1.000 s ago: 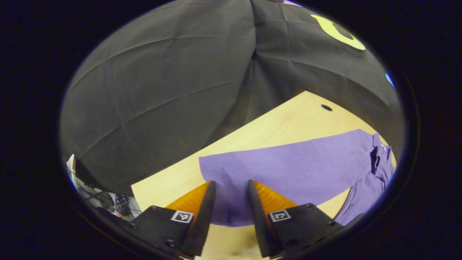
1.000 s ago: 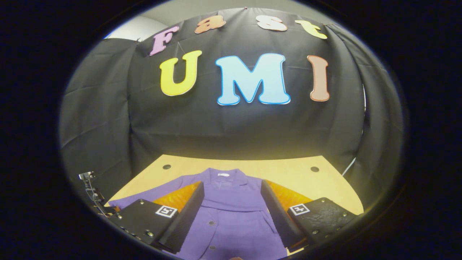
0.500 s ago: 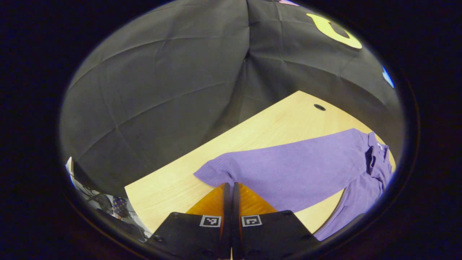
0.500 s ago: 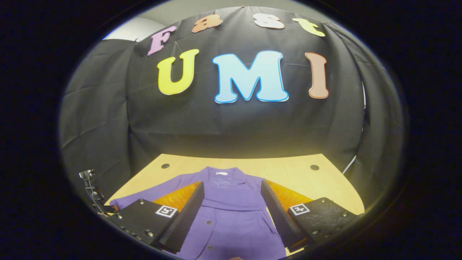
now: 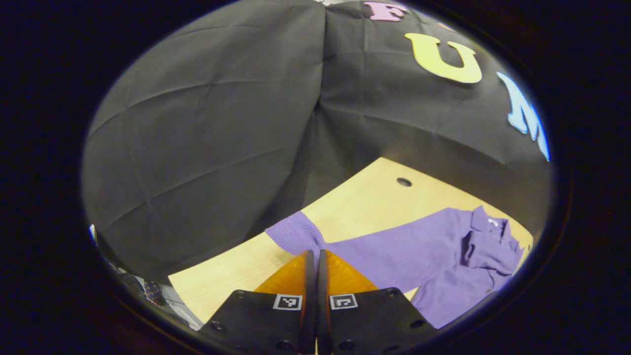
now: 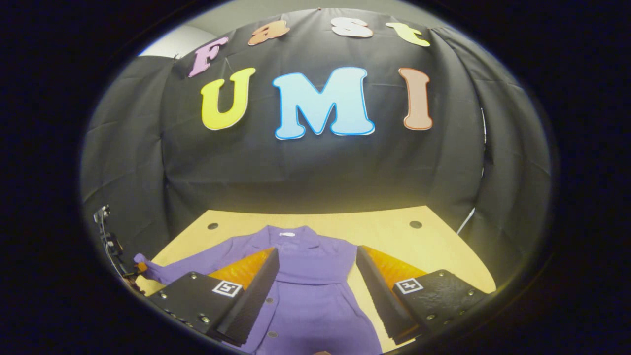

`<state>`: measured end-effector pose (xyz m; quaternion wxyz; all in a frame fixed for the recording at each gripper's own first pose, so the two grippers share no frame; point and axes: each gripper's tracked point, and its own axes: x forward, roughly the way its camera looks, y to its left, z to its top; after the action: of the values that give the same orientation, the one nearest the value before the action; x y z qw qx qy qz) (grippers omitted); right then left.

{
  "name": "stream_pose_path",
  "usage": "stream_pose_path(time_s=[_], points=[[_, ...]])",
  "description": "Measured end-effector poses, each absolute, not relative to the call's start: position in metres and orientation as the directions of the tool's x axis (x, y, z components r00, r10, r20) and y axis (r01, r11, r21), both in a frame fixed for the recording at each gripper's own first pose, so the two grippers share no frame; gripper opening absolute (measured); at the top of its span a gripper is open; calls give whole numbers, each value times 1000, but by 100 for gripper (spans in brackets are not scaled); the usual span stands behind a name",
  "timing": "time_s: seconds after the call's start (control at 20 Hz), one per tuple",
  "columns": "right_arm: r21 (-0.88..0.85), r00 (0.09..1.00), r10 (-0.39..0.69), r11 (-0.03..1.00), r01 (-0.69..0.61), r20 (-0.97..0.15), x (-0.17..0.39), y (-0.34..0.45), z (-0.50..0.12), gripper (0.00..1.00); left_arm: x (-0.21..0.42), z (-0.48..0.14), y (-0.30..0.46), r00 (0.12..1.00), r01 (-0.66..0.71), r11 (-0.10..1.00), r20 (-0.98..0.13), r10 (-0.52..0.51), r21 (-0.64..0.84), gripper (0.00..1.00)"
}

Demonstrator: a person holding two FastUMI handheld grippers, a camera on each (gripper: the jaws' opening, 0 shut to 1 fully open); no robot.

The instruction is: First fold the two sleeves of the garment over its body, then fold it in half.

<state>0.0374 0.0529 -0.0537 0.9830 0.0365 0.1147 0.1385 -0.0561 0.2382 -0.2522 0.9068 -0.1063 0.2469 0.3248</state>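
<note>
We note left tongs (image 5: 313,256) pinched tight on the sleeve (image 5: 296,232) cuff, now lifted off the worktop (image 5: 365,197). Right tongs (image 6: 318,256) hover wide apart over the garment (image 6: 310,296), gripping nothing. Garment lies flat beyond.

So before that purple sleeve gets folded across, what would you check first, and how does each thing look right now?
1. Left tool shut on the sleeve near the cuff: ok.
2. Cuff lifted off the table: ok.
3. Garment body lying flat, collar toward the wall: ok.
4. Right tool open above the body, holding nothing: ok.
5. Second sleeve's position: cannot tell.
</note>
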Motion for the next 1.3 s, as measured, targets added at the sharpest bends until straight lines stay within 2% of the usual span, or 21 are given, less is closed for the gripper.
stream_pose_path(time_s=[0.4,0.7,0.85,0.9,1.0,1.3], points=[[133,956,210,974,-186,-203,43,6,-72,97,19,-191,114,815,-413,911,-448,367,-7,7],[101,975,86,993,-66,-204,41,-54,-85,97,80,-162,-20,908,-161,987,-389,153,11,6],[134,972,62,990,-32,-227,34,-75,-94,97,107,-159,-89,928,-44,999,-368,53,31,7],[128,970,43,992,-12,-238,34,-85,-102,100,115,-160,-110,932,-10,1000,-363,20,30,7],[104,965,9,994,19,-262,32,-101,-114,97,129,-166,-152,932,58,998,-359,-40,39,7],[72,946,-38,995,64,-321,9,-141,-143,97,145,-195,-249,908,177,984,-389,-158,14,6]])
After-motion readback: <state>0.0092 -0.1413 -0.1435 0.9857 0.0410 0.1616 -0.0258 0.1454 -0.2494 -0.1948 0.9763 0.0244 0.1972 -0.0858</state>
